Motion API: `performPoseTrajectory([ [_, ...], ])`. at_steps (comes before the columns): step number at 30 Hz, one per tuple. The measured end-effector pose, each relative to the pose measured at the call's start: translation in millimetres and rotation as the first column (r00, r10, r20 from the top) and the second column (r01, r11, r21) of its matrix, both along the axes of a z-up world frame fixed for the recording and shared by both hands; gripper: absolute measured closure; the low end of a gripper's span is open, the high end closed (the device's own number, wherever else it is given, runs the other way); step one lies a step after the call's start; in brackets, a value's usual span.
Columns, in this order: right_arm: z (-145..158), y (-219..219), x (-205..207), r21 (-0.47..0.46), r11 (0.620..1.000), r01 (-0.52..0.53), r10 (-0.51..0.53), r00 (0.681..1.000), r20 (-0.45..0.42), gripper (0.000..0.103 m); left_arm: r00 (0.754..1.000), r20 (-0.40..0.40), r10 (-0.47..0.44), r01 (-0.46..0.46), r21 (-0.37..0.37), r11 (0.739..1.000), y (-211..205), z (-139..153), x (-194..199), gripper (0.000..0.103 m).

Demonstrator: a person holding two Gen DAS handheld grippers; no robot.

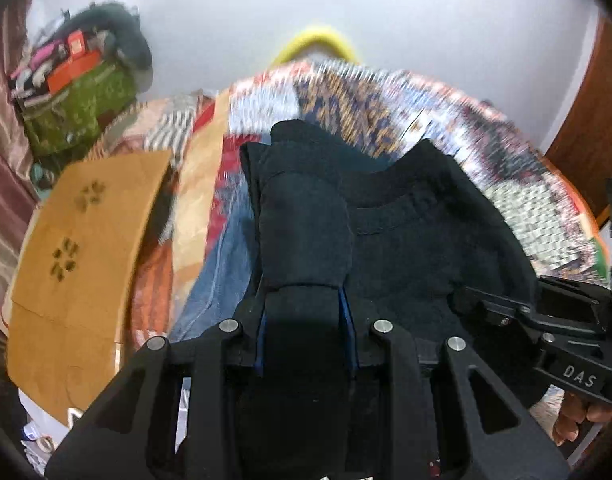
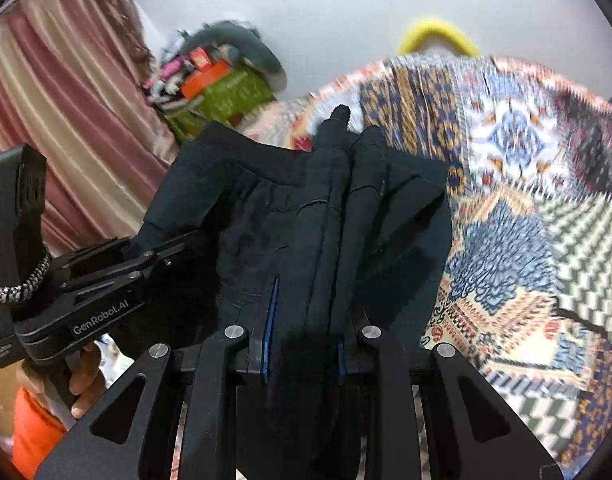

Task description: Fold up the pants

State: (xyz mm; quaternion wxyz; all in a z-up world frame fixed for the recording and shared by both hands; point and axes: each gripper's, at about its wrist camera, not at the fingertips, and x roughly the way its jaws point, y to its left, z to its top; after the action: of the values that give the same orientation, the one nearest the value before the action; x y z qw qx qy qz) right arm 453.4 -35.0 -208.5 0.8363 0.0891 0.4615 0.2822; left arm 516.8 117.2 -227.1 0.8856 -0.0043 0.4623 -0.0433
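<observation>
Black pants (image 1: 405, 216) held up over patterned bedspread (image 1: 505, 168), waistband stretched sideways between grippers. Left gripper (image 1: 306, 200) clamped on left edge; right gripper (image 2: 337, 184) clamped on right edge. Fold is judged to run forward, away from both.

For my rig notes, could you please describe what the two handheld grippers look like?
Both are matte black with silver pivot bolts and blue strips inside the fingers. The left gripper reads "GenRobot.AI" and has a braided black-and-white cord; the right gripper reads "DAS".
</observation>
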Motion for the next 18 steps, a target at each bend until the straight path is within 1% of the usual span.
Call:
performPoseTrajectory([
  [2, -21.3, 2.0, 9.8, -0.032, 0.999, 0.015, -0.017, 0.999, -0.047, 0.082, 0.998, -0.065, 0.015, -0.014, 0.017, 1.0, 1.5, -31.5, 15.3, 0.072],
  [3, -34.8, 0.6, 14.7, -0.052, 0.998, 0.025, -0.029, 0.996, -0.084, 0.082, 0.996, -0.081, 0.035, -0.032, 0.041, 0.999, 2.1, -45.5, 20.9, 0.066],
  [4, -42.2, -0.9, 16.1, -0.062, 0.997, 0.033, -0.04, 0.994, -0.102, 0.08, 0.996, -0.072, 0.046, -0.042, 0.056, 0.998, 0.1, -50.4, 19.6, 0.063],
  [5, -49.3, -4.6, 17.8, -0.07, 0.996, 0.05, -0.057, 0.992, -0.113, 0.079, 0.998, -0.055, 0.044, -0.042, 0.051, 0.998, 1.1, -54.3, 18.7, 0.058],
  [6, -52.5, -7.3, 17.8, -0.07, 0.996, 0.056, -0.064, 0.991, -0.119, 0.075, 0.998, -0.04, 0.043, -0.042, 0.039, 0.998, 2.4, -55.1, 16.8, 0.055],
  [7, -53.7, -9.6, 17.5, -0.069, 0.996, 0.058, -0.067, 0.99, -0.128, 0.072, 0.998, -0.035, 0.046, -0.045, 0.027, 0.999, 4.2, -54.5, 15.0, 0.055],
  [8, -51.6, -11.6, 16.3, -0.076, 0.996, 0.053, -0.063, 0.989, -0.131, 0.071, 0.998, -0.036, 0.046, -0.045, 0.02, 0.999, 6.1, -52.9, 13.9, 0.054],
  [11, -38.9, -10.7, 8.2, -0.138, 0.99, 0.037, -0.052, 0.993, -0.108, 0.067, 0.997, -0.054, 0.049, -0.048, 0.021, 0.999, 11.4, -40.8, 5.2, 0.053],
  [12, -32.8, -10.1, 3.7, -0.161, 0.986, 0.038, -0.053, 0.994, -0.093, 0.065, 0.998, -0.05, 0.049, -0.047, 0.027, 0.999, 12.0, -35.7, 1.0, 0.053],
  [13, -26.9, -10.6, -1.1, -0.172, 0.984, 0.037, -0.051, 0.996, -0.079, 0.065, 0.998, -0.033, 0.048, -0.047, 0.032, 0.998, 13.2, -26.2, -7.1, 0.053],
  [14, -16.1, -13.6, -9.2, -0.171, 0.985, 0.035, -0.045, 0.998, -0.054, 0.065, 0.999, -0.018, 0.047, -0.046, 0.033, 0.998, 12.0, -16.7, -13.5, 0.053],
  [16, -0.2, -19.5, -20.8, -0.157, 0.987, 0.037, -0.039, 0.999, -0.011, 0.065, 0.998, 0.022, 0.051, -0.051, 0.014, 0.999, 18.3, 11.5, -35.1, 0.053],
  [18, 26.1, -25.3, -42.1, -0.138, 0.99, 0.04, -0.033, 0.998, 0.054, 0.065, 0.996, 0.054, 0.064, -0.064, 0.006, 0.998, 23.2, 37.4, -55.2, 0.053],
])
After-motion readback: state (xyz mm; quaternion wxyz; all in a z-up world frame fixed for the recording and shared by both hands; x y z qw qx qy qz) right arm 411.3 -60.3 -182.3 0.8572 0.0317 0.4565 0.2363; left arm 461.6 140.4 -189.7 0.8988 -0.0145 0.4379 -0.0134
